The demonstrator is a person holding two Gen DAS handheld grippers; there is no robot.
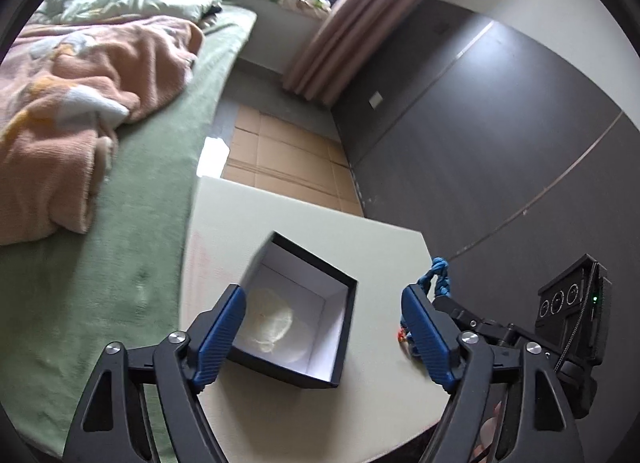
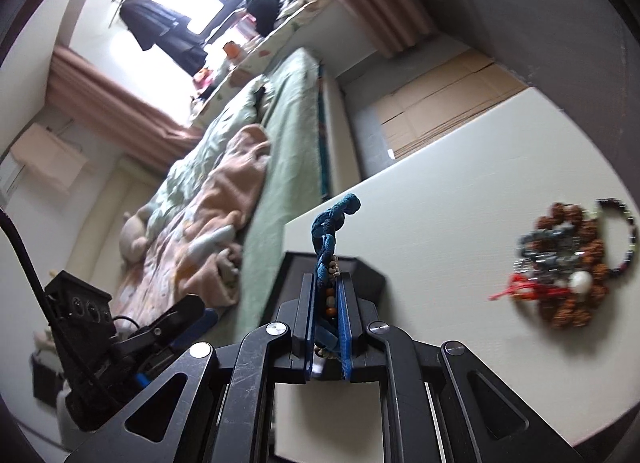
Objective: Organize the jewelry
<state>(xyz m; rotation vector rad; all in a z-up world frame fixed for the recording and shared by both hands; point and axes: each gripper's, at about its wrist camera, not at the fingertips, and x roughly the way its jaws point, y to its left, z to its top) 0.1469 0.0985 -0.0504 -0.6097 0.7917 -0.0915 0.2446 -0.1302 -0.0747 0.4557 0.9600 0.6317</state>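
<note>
Braided blue cord [image 2: 332,231] (beaded) pinched in right tool [image 2: 327,327].

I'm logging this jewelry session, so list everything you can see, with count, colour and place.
Square cardboard box: one, black outside and white inside, open on the table, with a pale pad inside.
Braided blue cord bracelet with beads: one, blue, clamped in the right gripper.
Pile of beaded bracelets: several, brown, grey, red and dark, on the table at right.
Flat table top: one, cream.
Bed with green sheet: one, beside the table.
Peach fleece blanket: one, on the bed.
Left gripper: open, either side of the box.
Right gripper: shut.
</note>
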